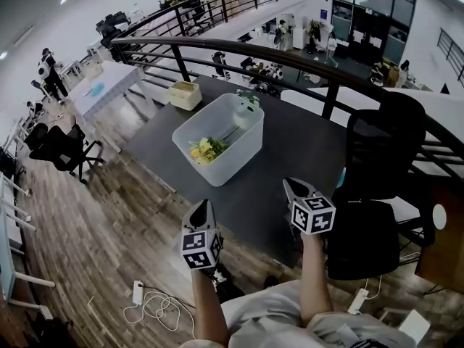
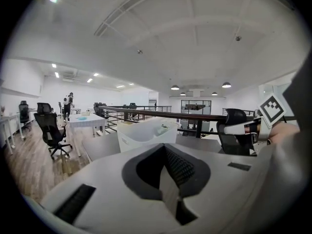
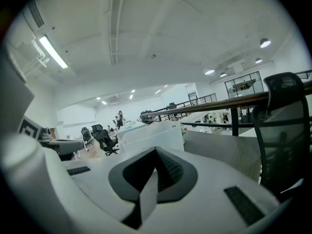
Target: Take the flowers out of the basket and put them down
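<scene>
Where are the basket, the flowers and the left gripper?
basket (image 1: 241, 153), head view, its right wall.
flowers (image 1: 204, 149), head view, the yellow blooms inside the basket.
left gripper (image 1: 205, 204), head view, the tips of its closed fingers.

My head view looks steeply down on the counter (image 1: 290, 154) from its near edge. Both gripper views sit low there, facing level across it; all three share the white basket (image 1: 243, 145).
</scene>
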